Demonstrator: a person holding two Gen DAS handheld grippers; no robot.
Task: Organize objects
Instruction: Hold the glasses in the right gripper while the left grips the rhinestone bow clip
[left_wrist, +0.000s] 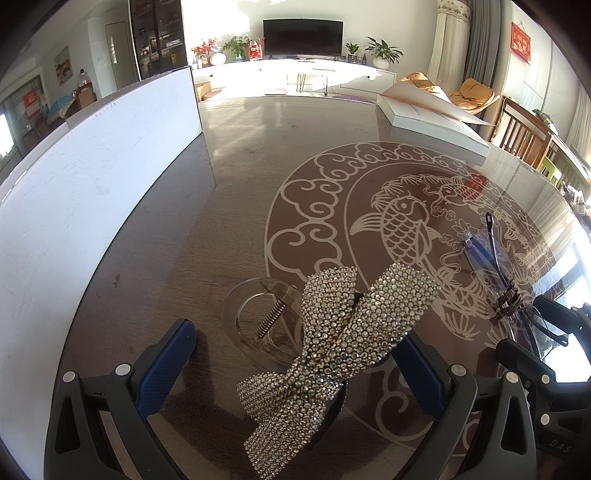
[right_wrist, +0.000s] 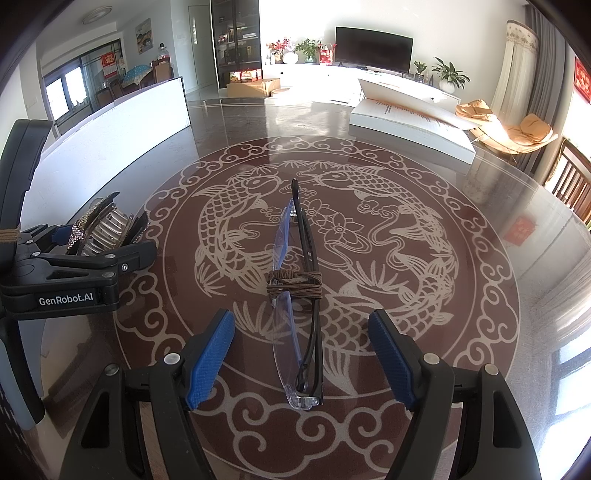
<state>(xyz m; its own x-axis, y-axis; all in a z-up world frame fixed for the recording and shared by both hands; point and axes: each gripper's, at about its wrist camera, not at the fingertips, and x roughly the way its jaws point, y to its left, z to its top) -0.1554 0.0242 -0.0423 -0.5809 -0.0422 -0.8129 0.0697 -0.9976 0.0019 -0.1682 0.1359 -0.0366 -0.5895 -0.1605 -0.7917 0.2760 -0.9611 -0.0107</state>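
Both grippers are hanging open: the left gripper (left_wrist: 295, 373) straddling the rhinestone-covered bow hair clip (left_wrist: 332, 354), the right gripper (right_wrist: 301, 360) straddling folded, cord-wrapped clear-lensed black glasses (right_wrist: 301, 295). Closing looks next.

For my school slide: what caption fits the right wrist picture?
Open right gripper poised around folded glasses on the fish-patterned table.

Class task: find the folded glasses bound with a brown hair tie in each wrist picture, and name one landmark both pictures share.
Left wrist view: glasses at the right edge, beside the rhinestone bow.
Right wrist view: glasses in the centre, between the open jaws.
Shared landmark: the carp pattern on the table.
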